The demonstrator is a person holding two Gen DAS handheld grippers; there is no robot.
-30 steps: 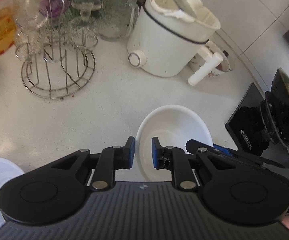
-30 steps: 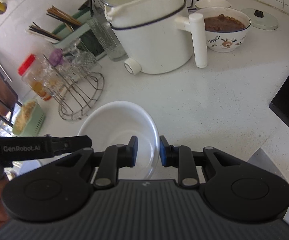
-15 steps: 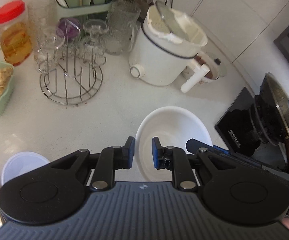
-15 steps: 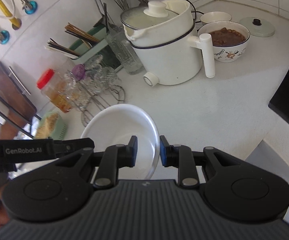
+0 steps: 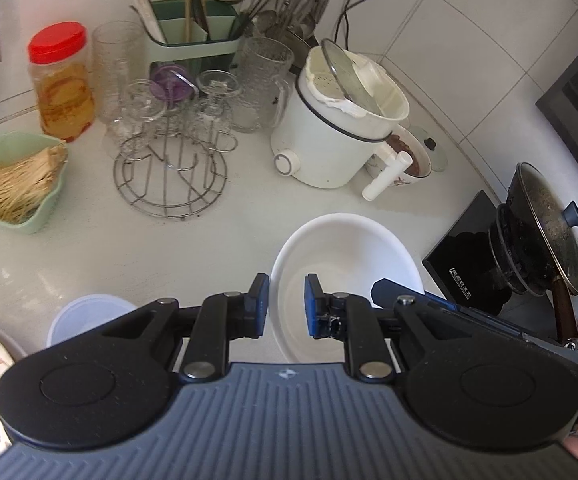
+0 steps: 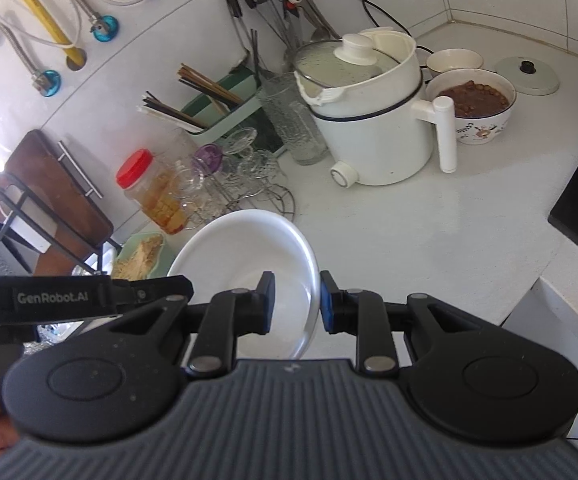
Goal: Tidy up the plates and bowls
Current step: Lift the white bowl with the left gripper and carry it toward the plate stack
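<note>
We have the white bowl (image 5: 345,256) clamped by its rim between the left gripper (image 5: 286,305) and right gripper (image 6: 296,302), above the counter (image 6: 429,232) — nothing stacked yet, its resting place undecided.

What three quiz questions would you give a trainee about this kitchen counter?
1. True or false: only one tool holds the white bowl.
2. Which colour is the lid of the jar with amber contents? A blue, B red, C green.
3. Fill in: the patterned bowl beside the handle of the white cooker holds ____ food.

Key
1. False: the left tool and the right tool each clamp its rim, on opposite sides.
2. B.
3. Brown.
</note>
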